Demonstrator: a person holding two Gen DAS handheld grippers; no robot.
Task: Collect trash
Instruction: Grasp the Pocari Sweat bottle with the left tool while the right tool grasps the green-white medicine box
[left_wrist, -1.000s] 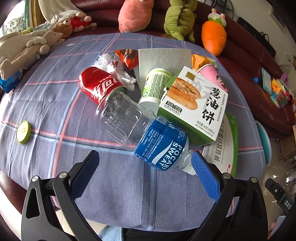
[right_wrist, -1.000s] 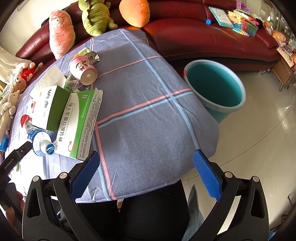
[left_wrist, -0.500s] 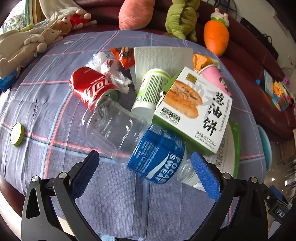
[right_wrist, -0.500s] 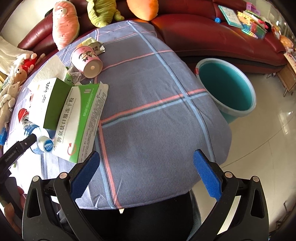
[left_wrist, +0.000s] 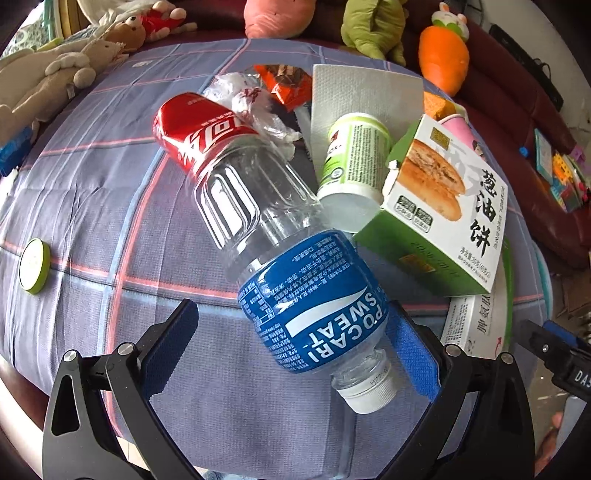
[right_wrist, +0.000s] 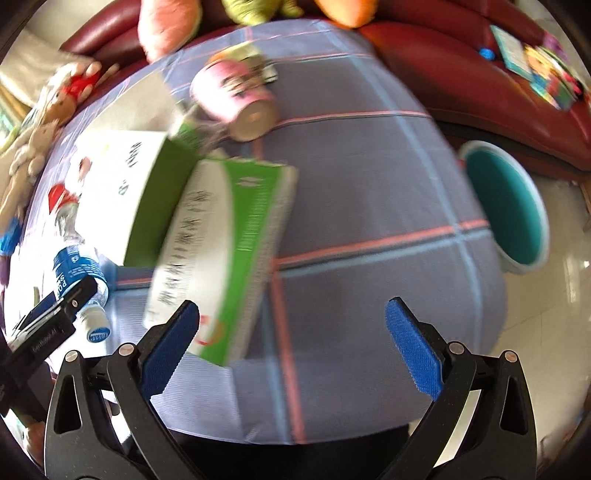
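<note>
A clear plastic bottle (left_wrist: 280, 240) with a blue label and white cap lies on the checked tablecloth (left_wrist: 110, 206). Its neck end sits between the fingers of my open left gripper (left_wrist: 291, 321), with the right pad against the label. Behind it lie a red cola can (left_wrist: 195, 129), a crumpled plastic wrapper (left_wrist: 251, 99), a green-white tub (left_wrist: 351, 158) and a green pancake box (left_wrist: 443, 206). My right gripper (right_wrist: 291, 314) is open over the table's near edge, its left finger beside a flat green-white box (right_wrist: 229, 251). The bottle (right_wrist: 77, 266) shows at far left.
A teal bucket (right_wrist: 513, 203) stands on the floor right of the table. A pink paper cup (right_wrist: 236, 96), a paper napkin (left_wrist: 362, 88), an orange wrapper (left_wrist: 288, 85) and a green lid (left_wrist: 35, 266) also lie on the cloth. Plush toys line the red sofa (right_wrist: 480, 85) behind.
My left gripper has moved forward so the bottle's labelled end lies between its fingers. My right gripper has swung left and closer to the flat box, and its view is blurred by motion.
</note>
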